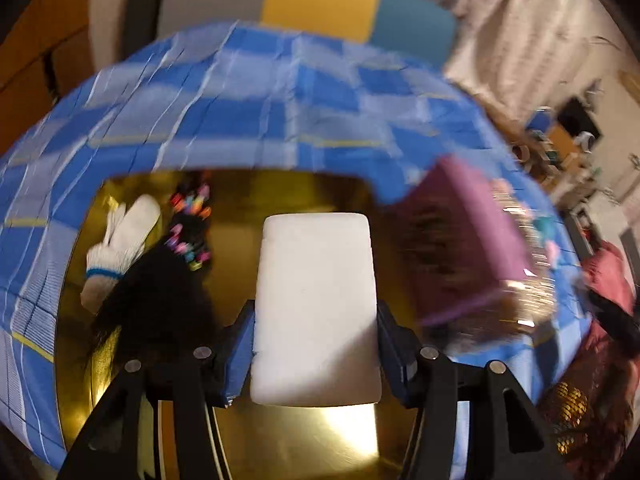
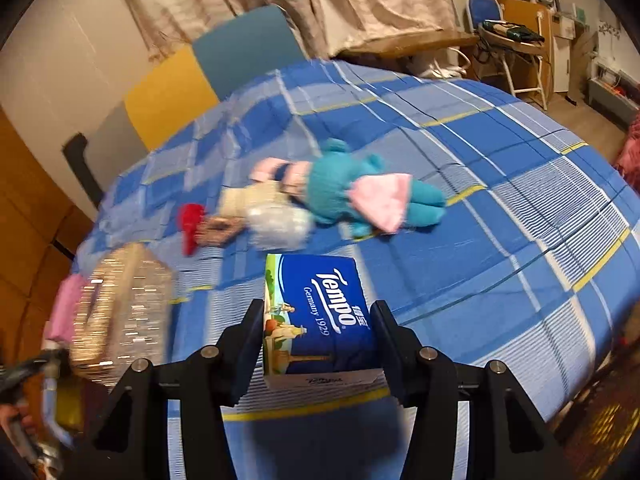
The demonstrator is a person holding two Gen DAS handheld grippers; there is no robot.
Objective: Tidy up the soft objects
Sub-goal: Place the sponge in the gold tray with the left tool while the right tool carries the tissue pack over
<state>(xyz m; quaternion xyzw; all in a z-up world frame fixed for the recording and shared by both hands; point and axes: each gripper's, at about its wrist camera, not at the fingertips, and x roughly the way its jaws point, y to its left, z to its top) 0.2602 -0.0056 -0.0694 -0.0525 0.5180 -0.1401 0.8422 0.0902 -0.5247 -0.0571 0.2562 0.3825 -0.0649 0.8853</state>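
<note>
White foam block [image 1: 316, 308] was a plain rounded rectangle, clamped on its long sides, up over a gold tray [image 1: 280, 196]. In the tray lay a white knit glove [image 1: 120, 240] with a blue cuff band, a black furry thing [image 1: 156, 304] and a black piece with bright coloured bits [image 1: 190, 226]. The blue Tempo tissue pack [image 2: 320, 312] was pinched too. On the bed a teal plush doll [image 2: 344, 188] with a pink skirt lay on its side, near a red item [image 2: 191, 222] and a clear plastic-wrapped bundle [image 2: 276, 222].
</note>
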